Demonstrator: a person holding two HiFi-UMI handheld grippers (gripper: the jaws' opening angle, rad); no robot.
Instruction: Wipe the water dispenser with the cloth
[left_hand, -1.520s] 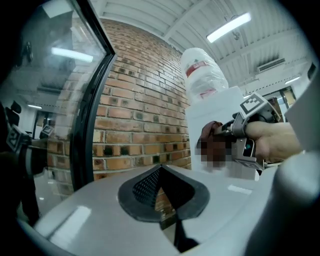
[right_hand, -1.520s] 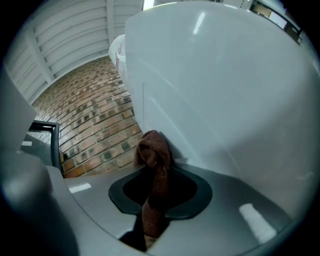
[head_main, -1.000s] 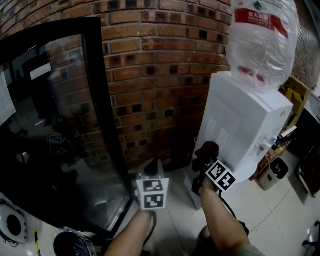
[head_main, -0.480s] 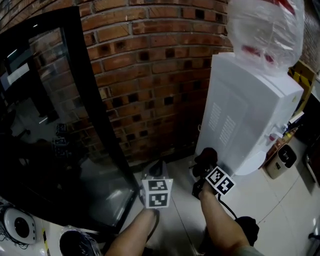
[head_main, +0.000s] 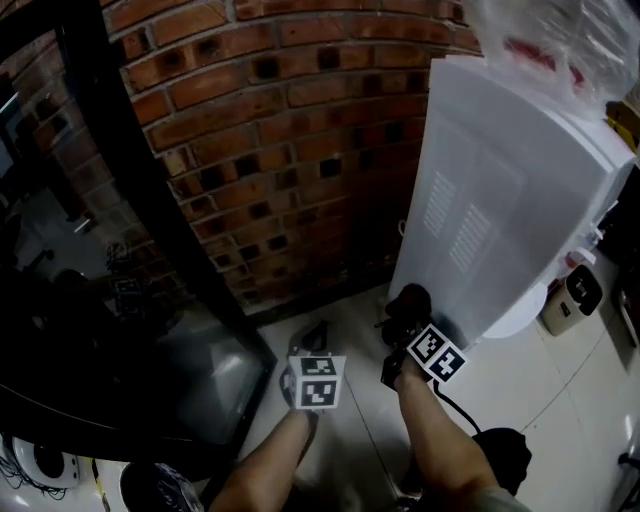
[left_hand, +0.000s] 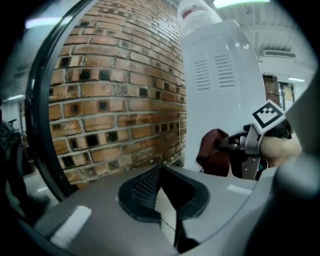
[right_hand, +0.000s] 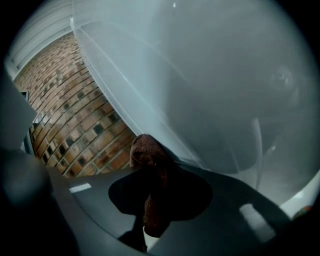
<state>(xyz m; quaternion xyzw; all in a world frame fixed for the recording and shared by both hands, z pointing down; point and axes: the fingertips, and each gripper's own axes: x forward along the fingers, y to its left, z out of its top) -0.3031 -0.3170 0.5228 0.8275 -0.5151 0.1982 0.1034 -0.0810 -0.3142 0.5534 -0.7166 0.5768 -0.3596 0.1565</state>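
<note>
Cloth (head_main: 411, 300) in right gripper (head_main: 402, 325), white water dispenser (head_main: 500, 200)

Both bare arms reach forward and down, side by side. The left arm (head_main: 262, 468) holds the left gripper (head_main: 314, 338), which points ahead and a bit down. Its fingers (left_hand: 142, 187) are pressed together with nothing between them. The right arm (head_main: 440, 440) holds the right gripper (head_main: 405, 312) a little further ahead, off to the right. Its fingers pinch a dark red cloth (right_hand: 149, 167). Each gripper's marker cube (head_main: 318, 382) faces up.
</note>
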